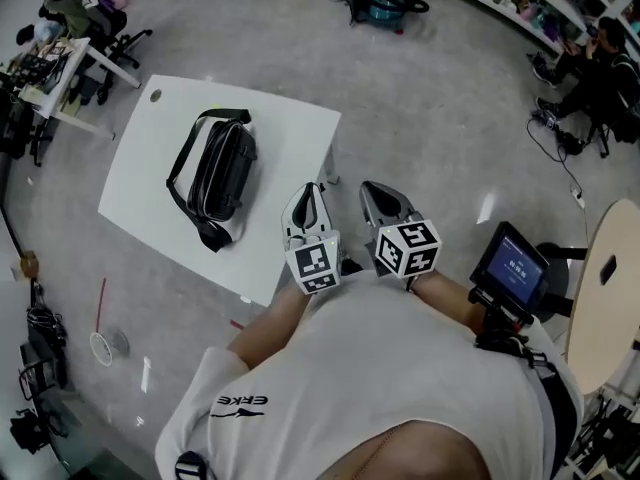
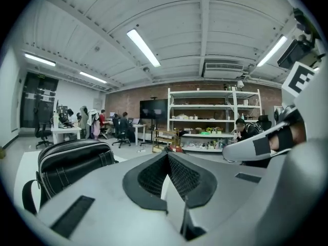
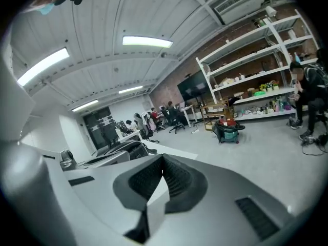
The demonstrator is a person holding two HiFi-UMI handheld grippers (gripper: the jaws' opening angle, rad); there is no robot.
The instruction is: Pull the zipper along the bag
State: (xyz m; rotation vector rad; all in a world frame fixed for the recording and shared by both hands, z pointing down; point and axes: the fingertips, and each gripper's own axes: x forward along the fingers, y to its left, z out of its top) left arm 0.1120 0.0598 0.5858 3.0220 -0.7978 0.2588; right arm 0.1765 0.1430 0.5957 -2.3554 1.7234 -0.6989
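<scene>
The black bag is lying on the white desk in the upper left of the head view, sitting lengthwise with its strap looping along its left side. Its zipper is too small to pick out from here. Nothing is touching the bag.

Both tongs are hanging well apart from it, just below the centre of the frame, close against the person's chest and over the desk's near right corner. The left tongs are pointing up the frame toward the desk; in the left gripper view their jaws are meeting at the tips, closed with nothing between them, and the bag is showing at the lower left beyond them. The right tongs are sitting just beside the left ones, to their right. In the right gripper view those jaws are likewise pressing together on nothing, aiming out over open floor, with the bag appearing off to the left of centre.

A small lit screen is standing at the right of the head view.
</scene>
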